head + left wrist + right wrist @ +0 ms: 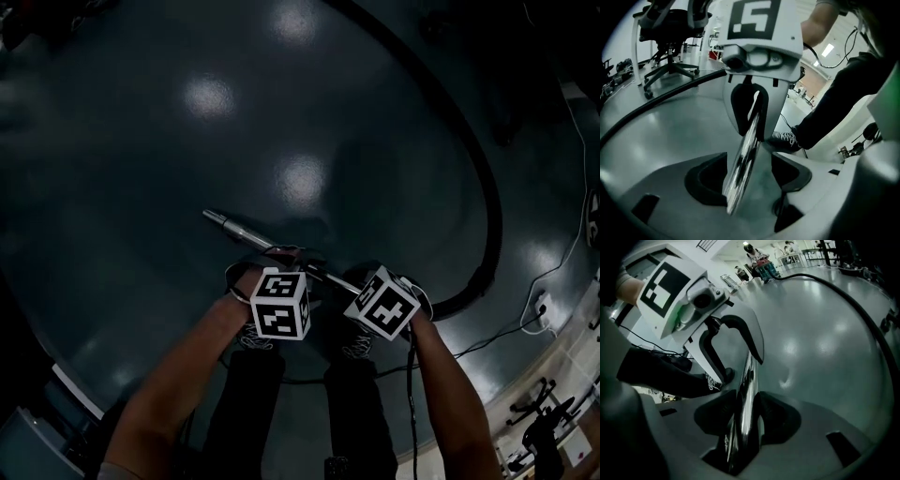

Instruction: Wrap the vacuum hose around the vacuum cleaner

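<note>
My right tongs (746, 416): pinching the wand (240, 232), bearing its weight.
My left tongs (749, 174): spread round wand, merely guiding.
Hose (488, 202): trailing, frame's right.

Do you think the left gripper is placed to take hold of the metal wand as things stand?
Probably yes: the metal wand lies between the open fingers of the left gripper, with nothing else in the gap, and the right gripper is clamped on it further along.

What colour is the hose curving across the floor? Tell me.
The hose is black, best seen in the head view.
</note>
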{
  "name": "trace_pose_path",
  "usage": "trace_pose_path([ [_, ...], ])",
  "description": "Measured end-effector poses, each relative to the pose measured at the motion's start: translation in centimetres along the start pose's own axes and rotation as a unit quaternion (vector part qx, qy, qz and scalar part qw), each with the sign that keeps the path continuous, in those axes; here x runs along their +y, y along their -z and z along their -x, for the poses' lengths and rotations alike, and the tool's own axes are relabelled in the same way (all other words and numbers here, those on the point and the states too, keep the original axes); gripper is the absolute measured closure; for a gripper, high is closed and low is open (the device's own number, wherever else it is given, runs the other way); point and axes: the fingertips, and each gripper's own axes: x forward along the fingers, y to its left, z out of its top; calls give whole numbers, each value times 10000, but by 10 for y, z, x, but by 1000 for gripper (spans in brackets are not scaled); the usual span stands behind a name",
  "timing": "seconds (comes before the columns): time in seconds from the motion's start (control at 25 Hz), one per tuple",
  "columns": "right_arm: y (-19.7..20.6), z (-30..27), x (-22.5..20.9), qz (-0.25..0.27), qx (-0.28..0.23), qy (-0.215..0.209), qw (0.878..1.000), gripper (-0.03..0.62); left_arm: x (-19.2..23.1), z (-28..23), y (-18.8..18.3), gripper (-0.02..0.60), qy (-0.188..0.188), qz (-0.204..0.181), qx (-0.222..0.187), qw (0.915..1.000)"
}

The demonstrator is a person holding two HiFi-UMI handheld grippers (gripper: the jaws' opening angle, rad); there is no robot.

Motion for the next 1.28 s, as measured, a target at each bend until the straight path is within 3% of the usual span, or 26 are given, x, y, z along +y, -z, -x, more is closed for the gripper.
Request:
trace_pose_path([
  [0.16, -4, 43, 18, -73, 292, -308, 9991, 434, -4, 2, -22, 295, 67, -287, 34, 9996],
  [0.28, -20, 72, 35, -82, 204, -557, 9982, 434, -10, 9, -33, 298, 129, -569, -20, 9983],
  [0.32, -25, 83, 41, -73, 159, -616, 9979, 434, -14, 15, -40, 326, 149, -713, -87, 9973],
  [0.36, -29, 94, 46, -52, 127, -655, 9978, 434, -19, 23, -47, 417, 163, -852, -160, 9961],
  [0.4, -32, 105, 51, -6, 112, -672, 9977, 434, -24, 33, -55, 468, 167, -944, -222, 9952],
  [0.48, -40, 129, 62, 195, 80, -614, 9979, 433, -32, 53, -68, 471, 156, -949, -290, 9949],
  [0.6, -68, 170, 83, 430, -293, -465, 9976, 433, -41, 90, -78, 471, 159, -770, -363, 9962],
  [0.72, -111, 228, 106, 360, -1143, -327, 9922, 411, -52, 130, -83, 472, 115, -603, -429, 9972],
  [0.88, -166, 328, 142, 283, -2323, 179, 9721, 408, -63, 190, -93, 472, -15, -507, -455, 9977],
  [1.08, -203, 453, 208, 49, -3589, 756, 9303, 408, -65, 279, -122, 472, -315, -267, -870, 9954],
  [1.28, -214, 519, 290, -589, -4202, 899, 9010, 408, -87, 377, -154, 472, -605, 177, -1410, 9880],
])
